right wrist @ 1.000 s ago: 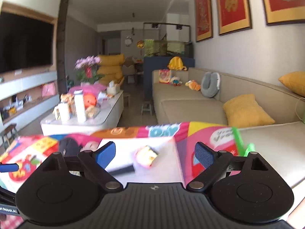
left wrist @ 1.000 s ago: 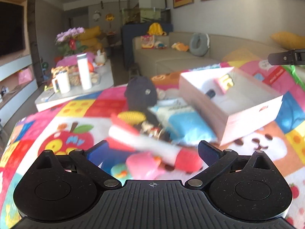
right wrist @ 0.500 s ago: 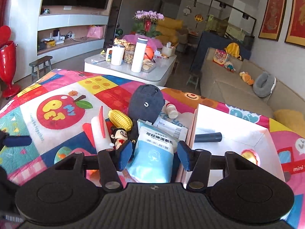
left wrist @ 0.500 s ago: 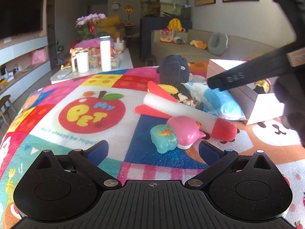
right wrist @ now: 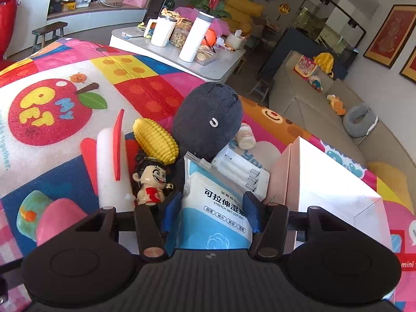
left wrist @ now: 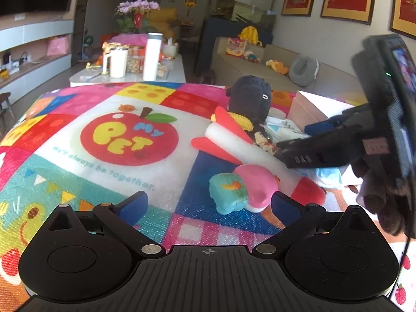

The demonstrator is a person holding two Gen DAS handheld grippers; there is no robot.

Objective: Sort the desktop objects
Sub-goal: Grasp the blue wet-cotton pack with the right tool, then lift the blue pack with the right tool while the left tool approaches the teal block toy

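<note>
The right gripper (right wrist: 210, 215) is straddling a blue-and-white wet cotton pack (right wrist: 215, 208), its blue pads sitting against both sides of the pack; whether they are actually squeezing it cannot be told. The pack is lying on the colourful play mat (right wrist: 52, 78) that covers the worktop, in a pile of objects just beside the white and pink box (right wrist: 325, 182). Behind the pack a dark plush toy (right wrist: 208, 119) is standing, with a yellow toy corn (right wrist: 156, 140) leaning at its side and a small grinning figurine (right wrist: 150, 179) below the corn. A white foam rocket with red fins (right wrist: 111, 156) is lying to the left of the figurine. A small white bottle (right wrist: 244, 136) is resting near the plush.

The left gripper (left wrist: 208, 205) is hovering low over the mat with its fingers spread wide and nothing between them. Just ahead of it a pink and teal toy (left wrist: 241, 189) is lying touching the rocket (left wrist: 234, 140).
</note>
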